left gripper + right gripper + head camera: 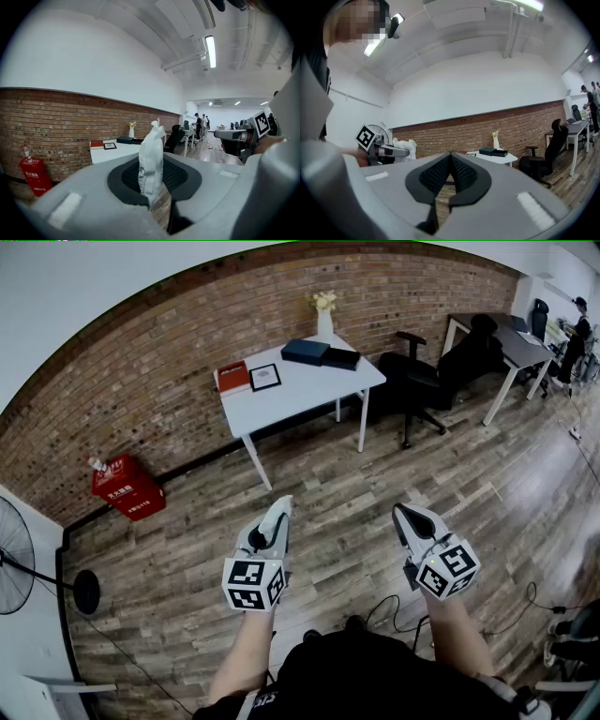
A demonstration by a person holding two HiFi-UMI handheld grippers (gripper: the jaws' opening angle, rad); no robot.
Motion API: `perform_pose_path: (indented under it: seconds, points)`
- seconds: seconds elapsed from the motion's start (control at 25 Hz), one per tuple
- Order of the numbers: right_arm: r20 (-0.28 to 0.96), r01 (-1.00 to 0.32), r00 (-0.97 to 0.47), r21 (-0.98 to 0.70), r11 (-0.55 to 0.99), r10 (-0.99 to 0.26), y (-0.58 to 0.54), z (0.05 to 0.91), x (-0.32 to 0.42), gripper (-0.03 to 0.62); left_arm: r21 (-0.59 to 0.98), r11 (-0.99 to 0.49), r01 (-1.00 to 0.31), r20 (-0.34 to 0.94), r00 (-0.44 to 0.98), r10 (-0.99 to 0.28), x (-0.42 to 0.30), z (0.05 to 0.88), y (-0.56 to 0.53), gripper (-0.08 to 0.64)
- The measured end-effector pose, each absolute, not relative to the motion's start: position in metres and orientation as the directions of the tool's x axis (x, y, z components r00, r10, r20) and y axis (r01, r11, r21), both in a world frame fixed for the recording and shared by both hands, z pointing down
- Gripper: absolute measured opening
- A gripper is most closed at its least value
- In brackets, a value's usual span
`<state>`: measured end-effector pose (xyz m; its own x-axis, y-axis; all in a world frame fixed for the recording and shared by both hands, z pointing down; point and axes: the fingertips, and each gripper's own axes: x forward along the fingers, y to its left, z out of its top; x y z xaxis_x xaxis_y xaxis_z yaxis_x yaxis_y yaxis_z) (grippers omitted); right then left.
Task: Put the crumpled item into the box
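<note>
The task is partway through, by my reading. The crumpled item (151,161) is picked up and held, but it is in no box yet, so the carry and the drop remain.

A red box (128,487) stands on the floor at the brick wall, well apart from the left fingers (127,180), ahead of them and off to their left. It may be the target, but I cannot tell that from these views.

The left fingers are narrowly parted and clamped on the crumpled item. The white, creased wad stands upright between the two black pads. Its lower part is pinched against them, and its top pokes out past the fingertips. Nothing else touches it, and it hangs in the air above the wooden floor.

A white bench (300,390) stands well beyond the fingertips, between the two pairs of fingers as seen from the head. It carries two dark boxes (306,351), which could equally be meant. Whether they are open I cannot make out.

The right fingers (435,176) are pressed together with nothing between them. They are held level beside the left pair, apart from it. The crumpled item sits off to their left, not touching them.
</note>
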<state>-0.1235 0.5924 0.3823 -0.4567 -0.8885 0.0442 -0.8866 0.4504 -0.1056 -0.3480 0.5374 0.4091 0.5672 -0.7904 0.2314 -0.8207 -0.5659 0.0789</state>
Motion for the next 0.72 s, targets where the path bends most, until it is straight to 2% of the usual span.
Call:
perform_pose_path:
  seconds: [0.48,0.72]
  points:
    - [0.041,-0.888,-0.459,-0.038,0.457,-0.888,0.568,0.380,-0.106,-0.002,0.076,-0.558,-0.826,0.235,0.559,-0.795,-0.322,0.416,0.515,0.066]
    - [0.009,-0.855,-0.518,-0.042,0.517,-0.856,0.584,0.376,-0.098,-0.002,0.059,-0.581,-0.812,0.239,0.576,-0.781,-0.294,0.415,0.518,0.066]
